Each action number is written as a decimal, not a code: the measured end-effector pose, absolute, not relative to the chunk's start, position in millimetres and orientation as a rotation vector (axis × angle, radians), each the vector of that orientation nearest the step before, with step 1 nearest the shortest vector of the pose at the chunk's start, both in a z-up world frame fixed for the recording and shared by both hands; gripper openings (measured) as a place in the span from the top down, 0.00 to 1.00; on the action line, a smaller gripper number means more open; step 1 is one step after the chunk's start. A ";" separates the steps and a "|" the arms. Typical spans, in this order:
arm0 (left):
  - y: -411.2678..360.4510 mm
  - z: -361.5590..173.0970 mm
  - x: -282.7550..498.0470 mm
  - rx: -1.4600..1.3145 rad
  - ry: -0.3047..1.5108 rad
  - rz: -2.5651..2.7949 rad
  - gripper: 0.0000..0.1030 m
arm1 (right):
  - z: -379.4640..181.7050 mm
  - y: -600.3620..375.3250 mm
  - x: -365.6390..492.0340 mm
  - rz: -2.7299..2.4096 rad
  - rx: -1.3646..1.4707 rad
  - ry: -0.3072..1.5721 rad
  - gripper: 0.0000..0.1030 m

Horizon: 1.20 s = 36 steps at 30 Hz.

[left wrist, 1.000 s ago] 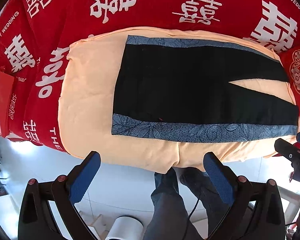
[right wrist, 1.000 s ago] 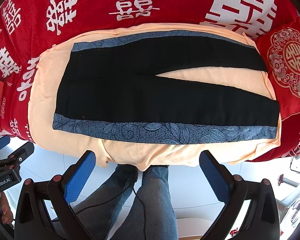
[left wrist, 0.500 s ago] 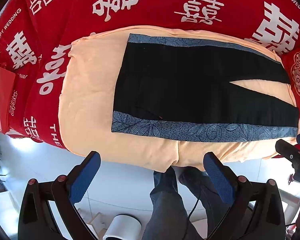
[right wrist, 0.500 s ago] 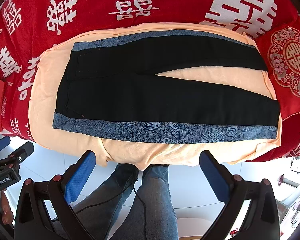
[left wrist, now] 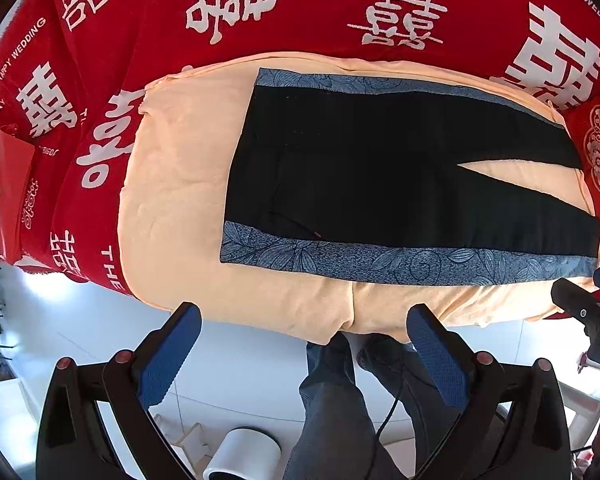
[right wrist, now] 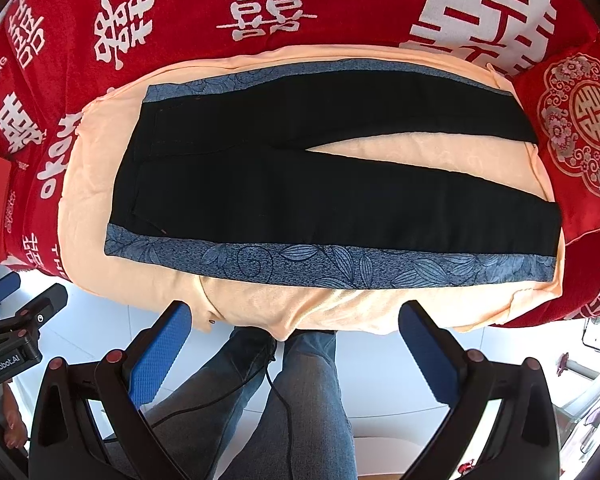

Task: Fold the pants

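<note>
Red bedding (right wrist: pixel 340 4) with white wedding lettering covers the bed, a peach blanket (right wrist: pixel 380 152) spread on top. Black pants (right wrist: pixel 300 184) with blue leaf-patterned side stripes lie flat on it, unfolded, waist left, legs slightly parted. Left gripper (left wrist: pixel 304 344) and right gripper (right wrist: pixel 296 340) hang wide open and empty past the near edge. Pinching the soft blanket along with the pants could spoil the fold.

My black pants (right wrist: pixel 320 184) lie flat and unfolded on the peach cloth (right wrist: pixel 92 200), waist to my left, legs running right and split in a narrow V. A blue leaf-patterned stripe (right wrist: pixel 340 266) edges each outer side. No creases showing.
</note>
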<state>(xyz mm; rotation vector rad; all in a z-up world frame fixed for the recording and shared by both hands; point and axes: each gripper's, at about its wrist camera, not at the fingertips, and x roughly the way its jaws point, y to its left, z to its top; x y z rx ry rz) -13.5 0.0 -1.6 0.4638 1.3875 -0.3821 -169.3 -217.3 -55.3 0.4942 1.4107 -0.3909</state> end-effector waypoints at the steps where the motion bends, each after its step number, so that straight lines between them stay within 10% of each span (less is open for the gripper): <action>1: 0.7 -1.4 -13.4 0.465 1.386 -0.382 0.00 | -55.3 -218.4 -169.6 -0.388 0.494 1.411 0.00; 36: -12.1 -7.2 -39.8 0.503 1.361 -0.307 0.00 | -79.4 -246.3 -187.7 -0.350 0.494 1.462 0.00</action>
